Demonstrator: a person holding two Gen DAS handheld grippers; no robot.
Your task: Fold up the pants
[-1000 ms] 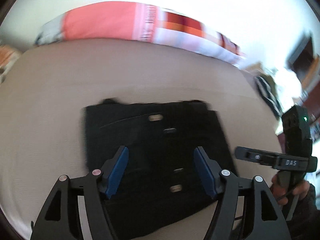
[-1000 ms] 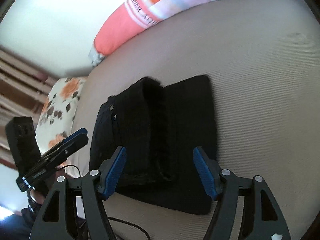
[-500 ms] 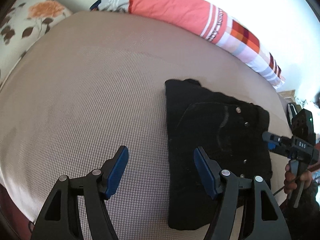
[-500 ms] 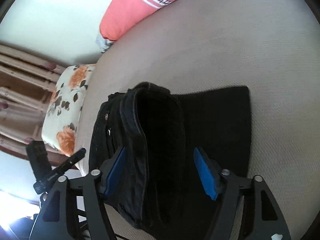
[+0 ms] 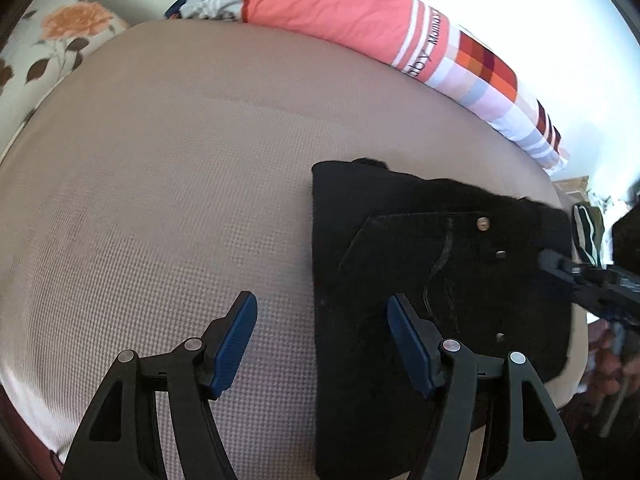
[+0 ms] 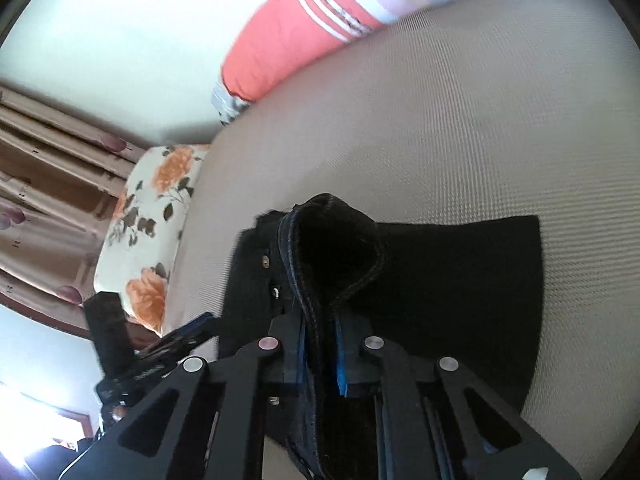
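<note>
Pants: folded compact, lying on bed | your right tool closing on their raised edge | left tool apart, empty | remaining: likely final fold.

Pants on bed, before bolster
</note>
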